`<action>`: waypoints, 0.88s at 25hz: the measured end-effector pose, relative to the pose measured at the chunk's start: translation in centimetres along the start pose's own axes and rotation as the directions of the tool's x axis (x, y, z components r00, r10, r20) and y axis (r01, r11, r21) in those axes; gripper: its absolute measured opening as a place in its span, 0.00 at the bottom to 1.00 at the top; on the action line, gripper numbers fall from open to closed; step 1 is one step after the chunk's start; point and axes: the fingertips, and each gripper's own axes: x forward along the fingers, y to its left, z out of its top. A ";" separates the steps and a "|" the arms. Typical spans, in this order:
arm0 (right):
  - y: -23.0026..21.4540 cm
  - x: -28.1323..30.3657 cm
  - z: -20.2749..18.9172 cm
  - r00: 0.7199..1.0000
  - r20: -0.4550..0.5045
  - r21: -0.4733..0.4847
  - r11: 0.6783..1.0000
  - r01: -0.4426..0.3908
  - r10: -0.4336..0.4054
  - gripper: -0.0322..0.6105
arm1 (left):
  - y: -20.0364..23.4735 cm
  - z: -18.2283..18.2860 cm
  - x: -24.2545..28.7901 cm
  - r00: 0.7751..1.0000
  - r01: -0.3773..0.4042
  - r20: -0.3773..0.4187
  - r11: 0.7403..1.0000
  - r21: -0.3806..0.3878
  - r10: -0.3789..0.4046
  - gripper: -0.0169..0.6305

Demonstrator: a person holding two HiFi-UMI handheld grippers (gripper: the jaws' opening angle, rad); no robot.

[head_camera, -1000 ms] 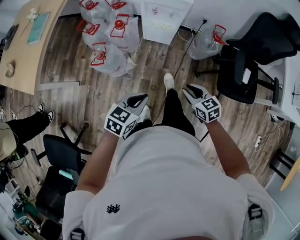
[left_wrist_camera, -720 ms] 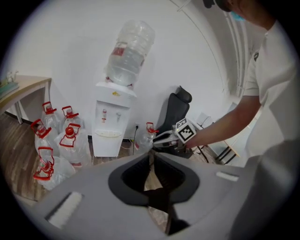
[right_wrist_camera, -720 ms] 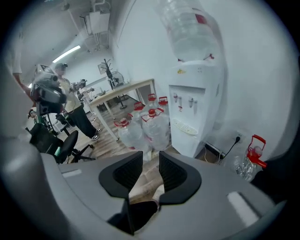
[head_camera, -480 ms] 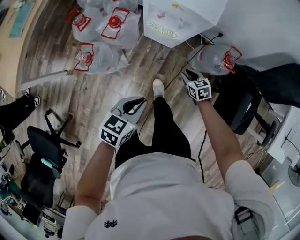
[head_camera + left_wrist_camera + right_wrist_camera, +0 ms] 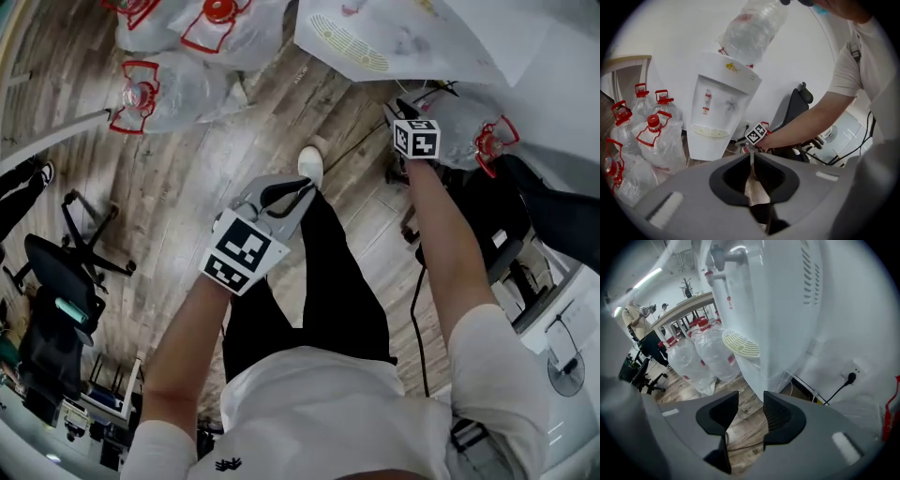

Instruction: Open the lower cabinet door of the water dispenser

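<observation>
The white water dispenser (image 5: 403,42) stands against the wall with a bottle upside down on top (image 5: 752,28). Its lower cabinet door (image 5: 705,146), below the drip grille (image 5: 710,131), is closed. My right gripper (image 5: 401,108) is low beside the dispenser's right front corner; in the right gripper view the dispenser's body (image 5: 778,310) fills the frame close ahead. Its jaws (image 5: 751,401) are opening with nothing between them. My left gripper (image 5: 302,190) hangs further back over the person's leg, shut and empty (image 5: 751,157), pointing at the dispenser.
Several large water bottles with red handles (image 5: 178,89) lie on the wooden floor left of the dispenser, and one more (image 5: 469,127) at its right. A black cable runs to a wall socket (image 5: 851,378). Black office chairs stand at left (image 5: 66,272) and right (image 5: 794,105).
The person has leaned in towards the dispenser. Both grippers have gone forward and down, the right one much further, up to the dispenser's right side.
</observation>
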 end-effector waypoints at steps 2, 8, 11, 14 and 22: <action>-1.3 2.3 -0.1 1.000 -0.005 -0.005 1.000 0.009 -0.009 0.28 | 0.8 -0.4 1.6 1.000 0.010 -0.006 1.000 0.011 -0.010 0.11; -3.6 7.8 -0.4 1.000 -0.009 0.025 0.999 0.030 -0.030 0.32 | 2.3 -1.4 4.6 0.999 0.048 -0.006 0.999 0.010 -0.048 0.11; -4.2 9.4 0.0 0.999 0.010 0.050 0.998 0.038 -0.039 0.33 | 3.0 -2.0 5.6 0.999 0.053 -0.009 0.999 0.006 -0.053 0.11; -4.6 10.3 0.8 0.999 0.024 0.054 0.998 0.042 -0.044 0.35 | 3.2 -2.0 6.2 0.998 0.063 -0.007 0.998 0.011 -0.063 0.11; -4.9 10.7 1.2 0.998 0.040 0.107 0.993 0.049 -0.054 0.36 | 4.0 -2.3 6.0 0.997 0.073 -0.003 0.997 0.005 -0.073 0.11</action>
